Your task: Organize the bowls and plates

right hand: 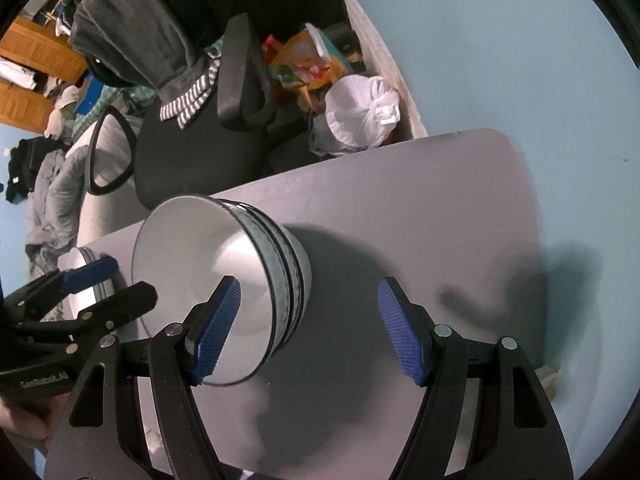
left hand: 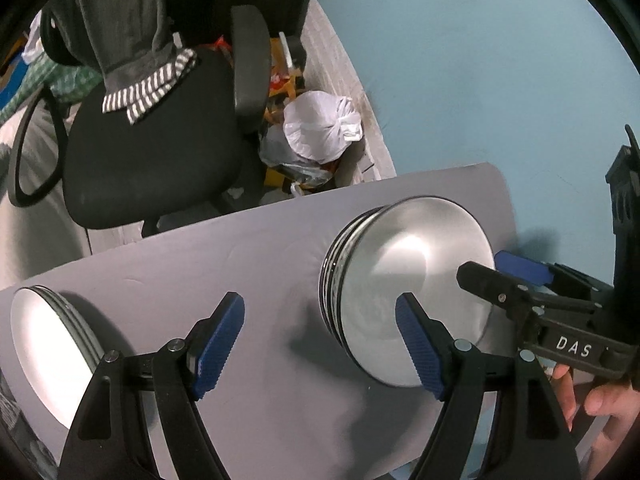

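At the far left of the grey table point(left hand: 260, 272), a stack of plates point(left hand: 48, 344) is lying flat near the table's left edge, its white top face catching the light. Just to its right, the left gripper point(left hand: 320, 344) is hovering over bare tabletop with its blue-padded fingers spread wide apart and nothing between them; its right pad is sitting in front of the lower rim of the bowls without clearly touching them.

Toward the middle-right of the table, a stack of nested steel bowls point(left hand: 408, 292) is standing on the surface, the shiny inside of the top bowl facing the cameras.

Farther right, the right gripper point(right hand: 310, 328) is hanging above the table with its fingers likewise held wide apart and gripping nothing. From its own camera, the left pad is overlapping the top bowl's rim point(right hand: 192, 280), while the right pad is over shadowed table. In the left wrist view, the right gripper's jaws are straddling the far side of the bowl stack.

Behind the table, a black office chair point(left hand: 160, 152) and a white plastic bag point(left hand: 320, 128) are sitting on the floor.
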